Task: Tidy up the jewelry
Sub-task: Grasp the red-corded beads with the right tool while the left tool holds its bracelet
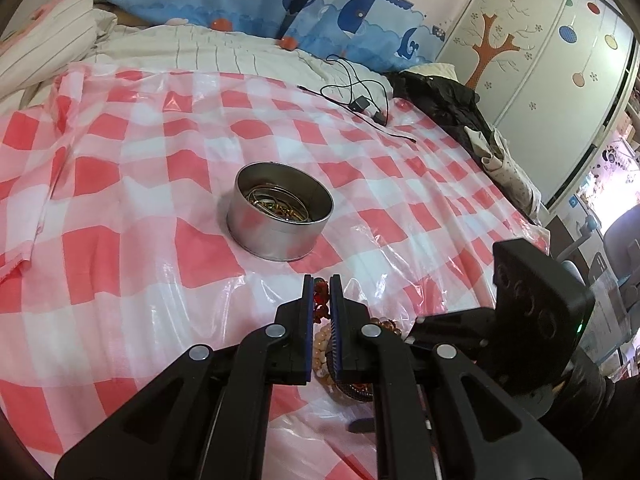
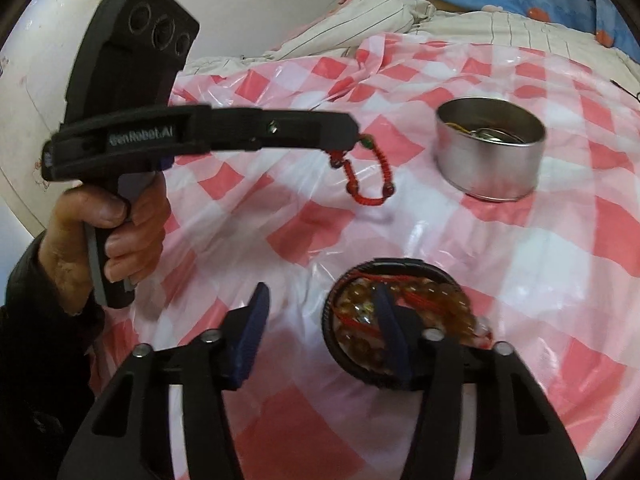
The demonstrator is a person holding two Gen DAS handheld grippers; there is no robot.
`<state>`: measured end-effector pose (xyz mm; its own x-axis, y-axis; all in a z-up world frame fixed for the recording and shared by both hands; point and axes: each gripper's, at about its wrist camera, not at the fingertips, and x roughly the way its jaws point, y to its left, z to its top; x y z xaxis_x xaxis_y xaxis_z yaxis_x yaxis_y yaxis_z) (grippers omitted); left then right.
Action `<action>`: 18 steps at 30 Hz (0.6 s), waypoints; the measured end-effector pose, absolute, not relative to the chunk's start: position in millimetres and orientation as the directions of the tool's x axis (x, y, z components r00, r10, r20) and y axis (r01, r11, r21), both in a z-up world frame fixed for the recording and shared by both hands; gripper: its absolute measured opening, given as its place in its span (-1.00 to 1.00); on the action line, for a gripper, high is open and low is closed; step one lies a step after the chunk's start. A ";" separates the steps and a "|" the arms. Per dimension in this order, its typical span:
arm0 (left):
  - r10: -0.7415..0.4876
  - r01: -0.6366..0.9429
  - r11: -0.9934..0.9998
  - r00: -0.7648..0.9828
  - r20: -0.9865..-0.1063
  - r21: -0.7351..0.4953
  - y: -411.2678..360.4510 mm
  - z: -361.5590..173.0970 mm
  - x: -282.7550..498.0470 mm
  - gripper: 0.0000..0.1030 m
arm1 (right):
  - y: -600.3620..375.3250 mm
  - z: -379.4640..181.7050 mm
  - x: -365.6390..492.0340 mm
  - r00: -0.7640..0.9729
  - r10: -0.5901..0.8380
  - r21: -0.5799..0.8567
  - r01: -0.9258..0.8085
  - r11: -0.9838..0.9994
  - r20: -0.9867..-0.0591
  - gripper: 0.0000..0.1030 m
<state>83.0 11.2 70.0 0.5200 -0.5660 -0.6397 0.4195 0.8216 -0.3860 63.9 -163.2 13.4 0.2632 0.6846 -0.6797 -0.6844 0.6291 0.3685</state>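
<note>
1. Left gripper (image 1: 321, 280) jaws pinch red bracelet (image 2: 366, 176), dangling short of tin (image 2: 490, 148); right gripper (image 2: 320, 334) jaws spread wide, empty.
2. Risk: loop is only thinly pinched, may slip before reaching tin.
3. Tin holds gold-toned pieces; black tray (image 2: 360, 368), nearer than tin, holds amber beads (image 2: 448, 300).

One silver tin (image 2: 490, 152), one black dish (image 2: 344, 354), one red bracelet (image 2: 366, 178), two grippers (image 2: 354, 130) (image 2: 320, 332).

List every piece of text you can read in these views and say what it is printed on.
"GenRobot.AI": on the side of the left gripper, seen from the right wrist view; slightly blurred.
No text is readable on the metal tin, the checkered sheet or the wardrobe door decals.
</note>
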 end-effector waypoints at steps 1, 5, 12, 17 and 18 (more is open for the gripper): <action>-0.565 0.418 0.822 0.522 -0.639 -0.386 11.7 69.9 83.2 -0.87 | -163.3 12.7 63.6 0.273 0.678 0.360 -0.681 0.637 -0.683 -0.38; -0.567 0.419 0.821 0.524 -0.635 -0.387 12.5 70.8 82.8 -0.87 | -171.8 14.2 66.0 0.295 0.672 0.356 -0.668 0.654 -0.680 -0.78; -0.567 0.419 0.821 0.523 -0.636 -0.387 12.2 70.6 83.2 -0.87 | -190.9 15.1 78.3 0.277 0.721 0.460 -0.615 0.641 -0.635 -0.79; -0.567 0.420 0.821 0.521 -0.638 -0.387 11.8 70.1 83.2 -0.87 | -203.3 17.4 84.5 0.283 0.754 0.526 -0.573 0.629 -0.593 -0.87; -0.567 0.419 0.821 0.521 -0.638 -0.387 11.8 70.1 83.3 -0.87 | -205.3 17.1 86.4 0.270 0.766 0.550 -0.562 0.618 -0.584 -0.87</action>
